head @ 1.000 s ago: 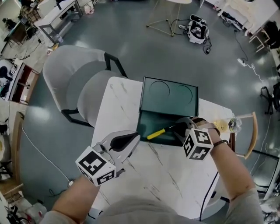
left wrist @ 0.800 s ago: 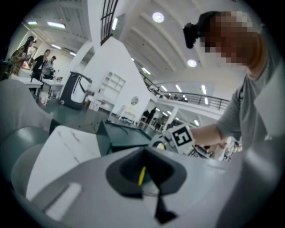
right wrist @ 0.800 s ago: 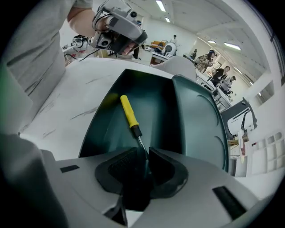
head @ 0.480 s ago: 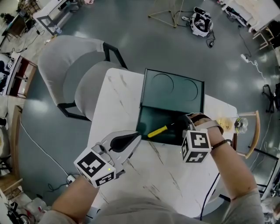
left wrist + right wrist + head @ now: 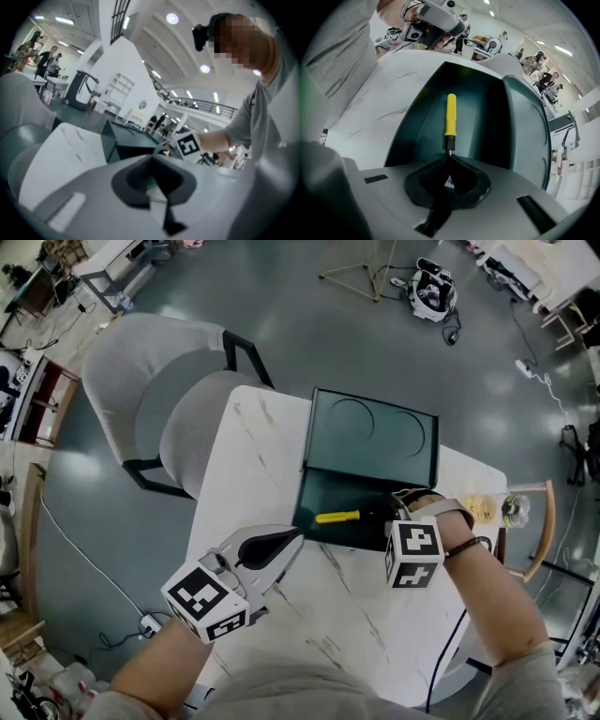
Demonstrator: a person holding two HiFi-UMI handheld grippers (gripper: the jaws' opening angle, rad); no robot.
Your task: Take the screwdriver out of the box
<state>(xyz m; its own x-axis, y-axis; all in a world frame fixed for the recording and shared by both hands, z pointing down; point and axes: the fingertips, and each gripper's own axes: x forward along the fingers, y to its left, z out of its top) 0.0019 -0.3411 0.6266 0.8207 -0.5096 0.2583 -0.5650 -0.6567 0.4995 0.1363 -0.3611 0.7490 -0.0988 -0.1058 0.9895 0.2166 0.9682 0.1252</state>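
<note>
Swung yellow-handled screwdriver (image 5: pixel 337 517) level from earlier tilt; still inside open box (image 5: pixel 314 486). Clamped on its metal shaft with right gripper (image 5: pixel 449 157) fingers. Parked left gripper (image 5: pixel 284 544) above tabletop (image 5: pixel 361 615), fingers closed on nothing. Grasp done, lift clear of box left

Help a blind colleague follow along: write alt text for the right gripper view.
The right gripper is shut on the metal tip of a yellow-handled screwdriver, whose handle points away inside an open dark green box. The box stands on a white table.
</note>
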